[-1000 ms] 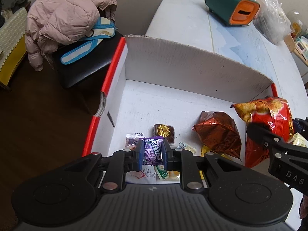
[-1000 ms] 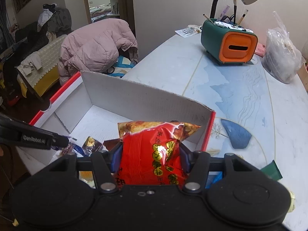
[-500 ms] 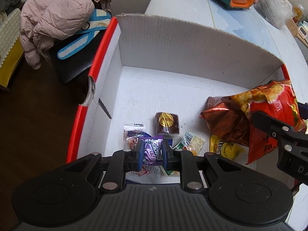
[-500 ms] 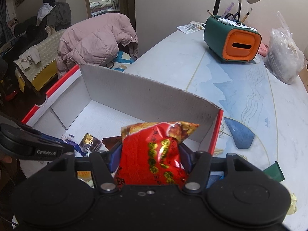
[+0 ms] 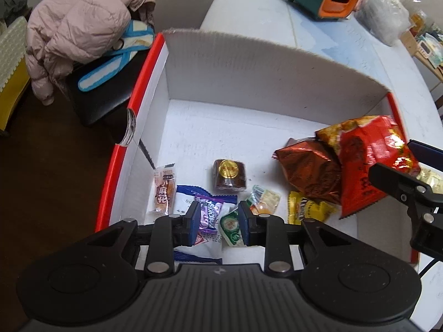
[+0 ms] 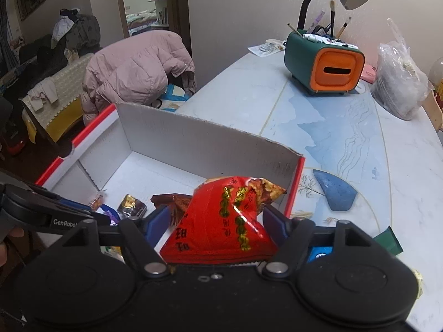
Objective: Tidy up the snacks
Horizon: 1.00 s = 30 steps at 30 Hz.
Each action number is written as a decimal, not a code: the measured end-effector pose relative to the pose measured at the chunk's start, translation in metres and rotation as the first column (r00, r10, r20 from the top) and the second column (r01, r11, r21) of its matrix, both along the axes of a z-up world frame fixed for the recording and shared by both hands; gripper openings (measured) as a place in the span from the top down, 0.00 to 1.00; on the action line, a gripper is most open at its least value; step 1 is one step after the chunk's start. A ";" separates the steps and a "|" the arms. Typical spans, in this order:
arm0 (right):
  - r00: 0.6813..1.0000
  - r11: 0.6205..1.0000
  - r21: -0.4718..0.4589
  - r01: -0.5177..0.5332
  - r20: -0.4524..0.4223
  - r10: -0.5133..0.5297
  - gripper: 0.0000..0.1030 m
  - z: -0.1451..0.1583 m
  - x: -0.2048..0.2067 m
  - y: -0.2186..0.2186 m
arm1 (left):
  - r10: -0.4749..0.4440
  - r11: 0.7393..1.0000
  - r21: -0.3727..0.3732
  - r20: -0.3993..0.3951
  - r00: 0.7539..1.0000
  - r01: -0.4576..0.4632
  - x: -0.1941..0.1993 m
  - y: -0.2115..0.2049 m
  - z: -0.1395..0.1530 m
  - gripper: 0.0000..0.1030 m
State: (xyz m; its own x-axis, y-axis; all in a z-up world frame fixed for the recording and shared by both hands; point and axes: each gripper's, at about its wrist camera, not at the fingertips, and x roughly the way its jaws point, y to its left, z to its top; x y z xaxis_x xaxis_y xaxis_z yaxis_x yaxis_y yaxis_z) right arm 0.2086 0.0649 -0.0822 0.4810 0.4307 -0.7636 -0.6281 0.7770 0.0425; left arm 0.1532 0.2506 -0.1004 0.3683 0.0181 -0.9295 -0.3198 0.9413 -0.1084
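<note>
The white corrugated cardboard box with red outer edges (image 5: 249,88) sits on the pale marble-patterned tabletop (image 6: 360,144) and holds the snacks.

The left tongs (image 5: 218,221) have just been opening; their blue pads (image 5: 195,218) now stand slightly apart around the small purple foil candy wrapper (image 5: 209,211), which lies loose on a white-and-blue sachet (image 5: 188,197) on the box floor, beside a small green packet (image 5: 229,225). Near them lie a brown round cake with a gold seal (image 5: 229,173), an orange-brown biscuit sachet (image 5: 164,191) and a yellow packet (image 5: 307,207).

The right tongs (image 6: 218,221) have also just been opening; their pads are spread clear of the red crinkled crisp bag (image 6: 221,218), which rests between them at the box's right end, leaning on a copper-red foil bag (image 5: 310,171).

A green-and-orange desk organiser (image 6: 324,65) stands well apart on the tabletop.
</note>
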 end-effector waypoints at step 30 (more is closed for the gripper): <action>0.996 0.975 0.220 0.030 0.075 -0.048 0.01 0.071 -0.035 -0.132 | -0.112 0.992 -0.022 0.331 0.937 0.126 -0.026 -0.095 0.095 0.18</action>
State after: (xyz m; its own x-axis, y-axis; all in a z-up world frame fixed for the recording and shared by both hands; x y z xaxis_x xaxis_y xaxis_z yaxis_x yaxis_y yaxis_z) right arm 0.1734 -0.0673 -0.0108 0.5558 0.5625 -0.6121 -0.6058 0.7783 0.1652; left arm 0.1269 0.1560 -0.0054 0.6501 -0.0814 -0.7555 -0.1454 0.9626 -0.2288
